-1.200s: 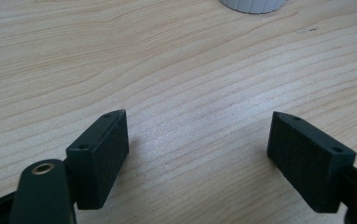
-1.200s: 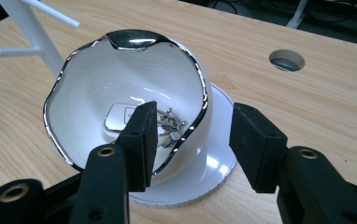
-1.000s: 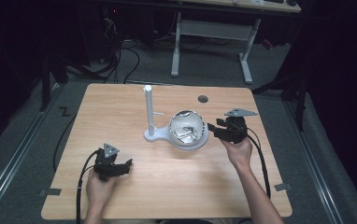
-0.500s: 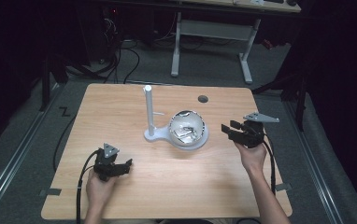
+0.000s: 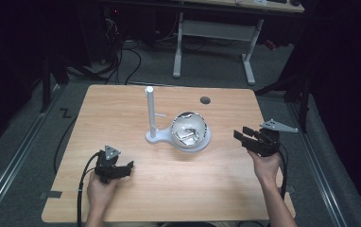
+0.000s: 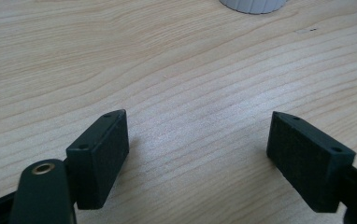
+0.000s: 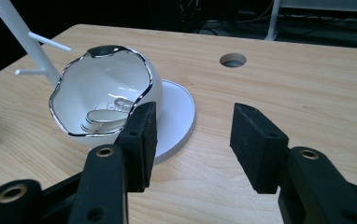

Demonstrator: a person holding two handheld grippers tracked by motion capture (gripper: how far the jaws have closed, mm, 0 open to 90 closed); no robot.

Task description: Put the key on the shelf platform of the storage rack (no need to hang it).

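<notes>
Between the right tongs nothing but bare wood shows: their black jaws stand partly apart, roughly half open, gripping nothing, and they hang just off the rim of the white bowl with its wavy chrome edge. From above, those right tongs are held over the right side of the worktop, pointing back toward the bowl, near it but clear of it. Some flat silvery pieces lie inside the bowl; I cannot tell what they are. The bowl sits on a round white base, and a white stand with short pegs rises beside it, near the middle of the worktop. Down at the near left, the left tongs rest low by the worktop's front edge, jaws wide open over plain wood and holding nothing, well apart from the bowl. To my eye the right hand is between grasps, with the bowl's contents the likely business. A next reach would need those jaws lowered over the rim and closed onto one thin piece without tipping the bowl.
</notes>
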